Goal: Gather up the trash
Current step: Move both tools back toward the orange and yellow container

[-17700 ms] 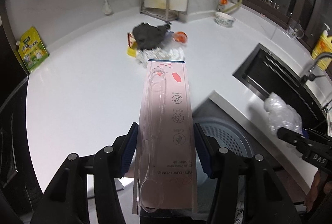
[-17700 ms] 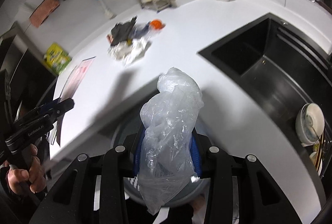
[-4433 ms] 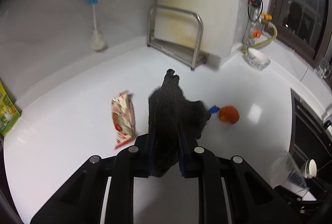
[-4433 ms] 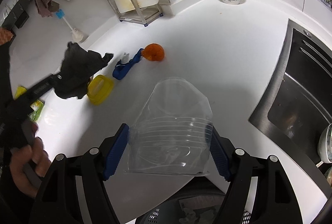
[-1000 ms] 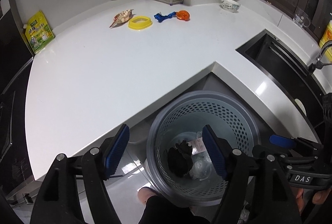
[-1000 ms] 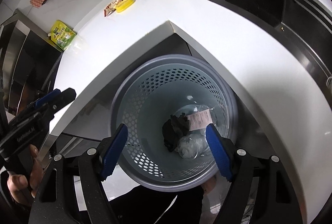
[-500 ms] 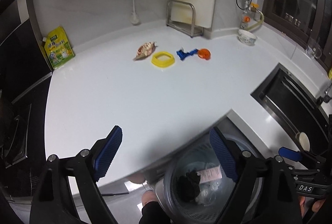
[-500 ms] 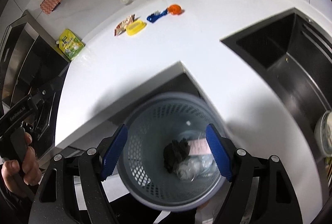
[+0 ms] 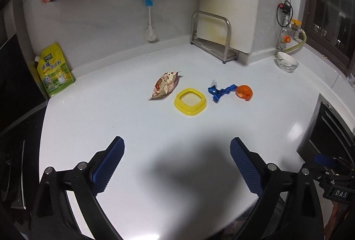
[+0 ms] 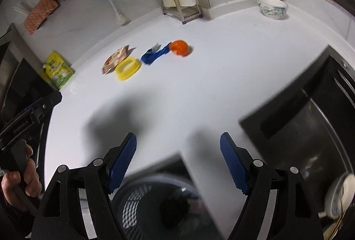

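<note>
Both claws empty: left claw opening, right claw spread. Judgement: reach across the white table, straddle the crinkled snack wrapper, then pinch.

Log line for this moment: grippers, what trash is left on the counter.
left gripper: opening, empty | right gripper: open, empty | counter: snack wrapper, yellow ring, blue scrap, orange piece

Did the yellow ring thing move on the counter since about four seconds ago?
No. The yellow square plastic ring lies on the white counter just left of the blue scrap and orange ball, as before.
</note>
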{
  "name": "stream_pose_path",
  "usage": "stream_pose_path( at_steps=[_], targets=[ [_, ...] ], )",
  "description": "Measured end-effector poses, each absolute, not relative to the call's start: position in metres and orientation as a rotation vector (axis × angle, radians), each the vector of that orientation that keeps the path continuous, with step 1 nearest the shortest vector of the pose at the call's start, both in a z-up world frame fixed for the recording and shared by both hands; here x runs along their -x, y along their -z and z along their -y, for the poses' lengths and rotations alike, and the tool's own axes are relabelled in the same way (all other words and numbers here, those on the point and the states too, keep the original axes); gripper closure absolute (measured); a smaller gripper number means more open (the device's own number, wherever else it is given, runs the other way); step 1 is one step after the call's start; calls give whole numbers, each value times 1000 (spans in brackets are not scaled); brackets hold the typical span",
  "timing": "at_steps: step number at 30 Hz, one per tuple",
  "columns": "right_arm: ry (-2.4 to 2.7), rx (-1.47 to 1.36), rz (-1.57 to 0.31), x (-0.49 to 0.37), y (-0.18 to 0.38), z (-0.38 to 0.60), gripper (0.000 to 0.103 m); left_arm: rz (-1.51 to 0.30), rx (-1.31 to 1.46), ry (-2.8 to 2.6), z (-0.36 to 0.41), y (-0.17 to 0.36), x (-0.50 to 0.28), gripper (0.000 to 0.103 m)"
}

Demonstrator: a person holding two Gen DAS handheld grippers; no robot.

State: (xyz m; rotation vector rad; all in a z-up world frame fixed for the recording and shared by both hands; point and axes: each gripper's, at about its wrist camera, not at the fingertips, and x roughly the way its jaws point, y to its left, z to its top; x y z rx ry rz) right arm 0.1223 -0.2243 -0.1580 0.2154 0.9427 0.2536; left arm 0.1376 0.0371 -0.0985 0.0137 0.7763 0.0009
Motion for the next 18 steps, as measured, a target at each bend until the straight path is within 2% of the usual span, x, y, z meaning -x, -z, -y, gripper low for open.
stream_pose_path(
  at_steps=[11,18],
  targets=[
    [-239,-163,-938,-244,180,206,29,-833,-6,47,-41,149,-239,8],
    [-243,-150,-919,-293,195,199,29,-862,-11,83,-35,174,-272,8]
  ],
)
